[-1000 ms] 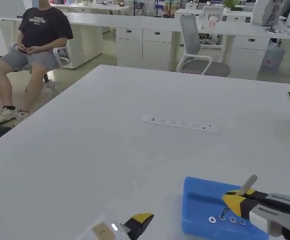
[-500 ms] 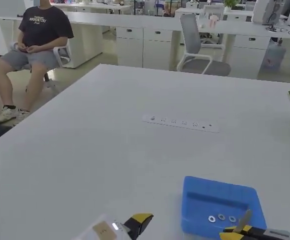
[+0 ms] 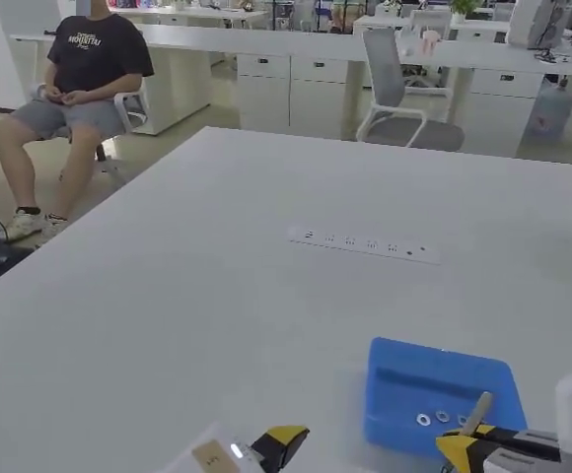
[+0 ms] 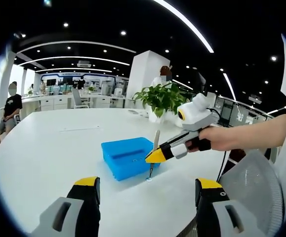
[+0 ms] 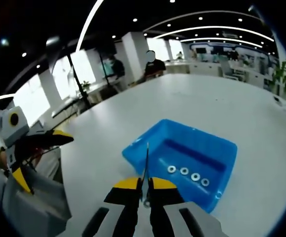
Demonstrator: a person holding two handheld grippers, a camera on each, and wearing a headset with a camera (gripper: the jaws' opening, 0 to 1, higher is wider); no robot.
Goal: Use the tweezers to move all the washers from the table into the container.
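My right claw clamps the tweezers, long axis near upright, tips down at the table beside the blue container holding four washers. My left claw gapes empty. The shirt lettering is unreadable.

The container, lower right in the head view, looks like smooth blue plastic with a faint sheen. The washers in it are bright, polished metal. The tweezers are thin, dull grey metal. The table is smooth, matt pale grey. The right gripper and left gripper have matt yellow plastic jaw tips.
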